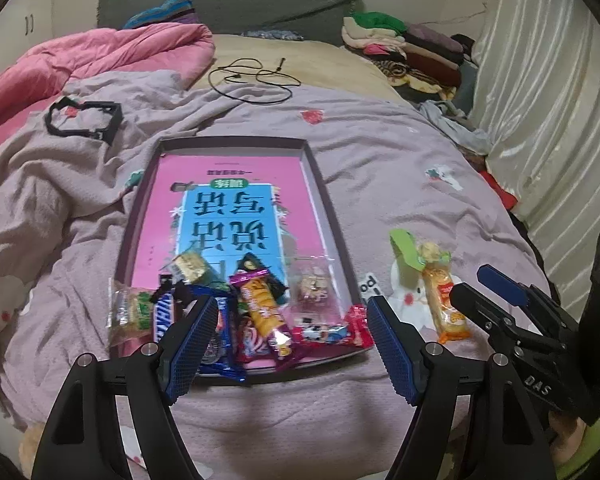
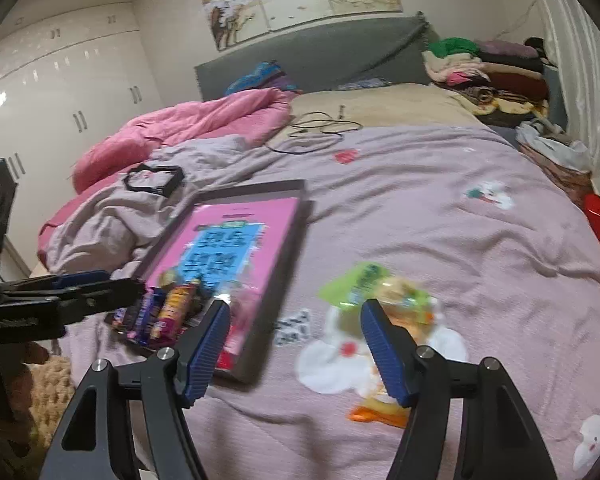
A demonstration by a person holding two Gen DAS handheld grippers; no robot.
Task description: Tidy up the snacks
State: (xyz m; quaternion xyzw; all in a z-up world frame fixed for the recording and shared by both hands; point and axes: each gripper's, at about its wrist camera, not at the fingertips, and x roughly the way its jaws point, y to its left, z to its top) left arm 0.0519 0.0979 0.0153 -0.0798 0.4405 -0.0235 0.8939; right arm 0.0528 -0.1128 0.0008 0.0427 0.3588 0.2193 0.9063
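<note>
Shallow grey tray [image 1: 323, 184] on lilac bedspread [image 1: 380, 140], pink-and-blue booklet [image 1: 228, 208] lining its floor; wrapped snacks heaped at near end: blue Snickers bar [image 1: 162, 318], orange biscuit pack [image 1: 260, 304], red candy wrapper [image 1: 328, 334], clear-wrapped cake [image 1: 130, 312]; outside tray, to its right: green packet [image 1: 406, 254], orange cracker pack [image 1: 446, 300]; left gripper [image 1: 292, 338] spread, nothing between fingers; right gripper [image 2: 296, 346] spread above bedspread, empty.

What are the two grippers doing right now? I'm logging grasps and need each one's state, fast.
Left gripper: open, holding nothing, over the snacks in the tray.
Right gripper: open, holding nothing, near the orange snack packet.
</note>
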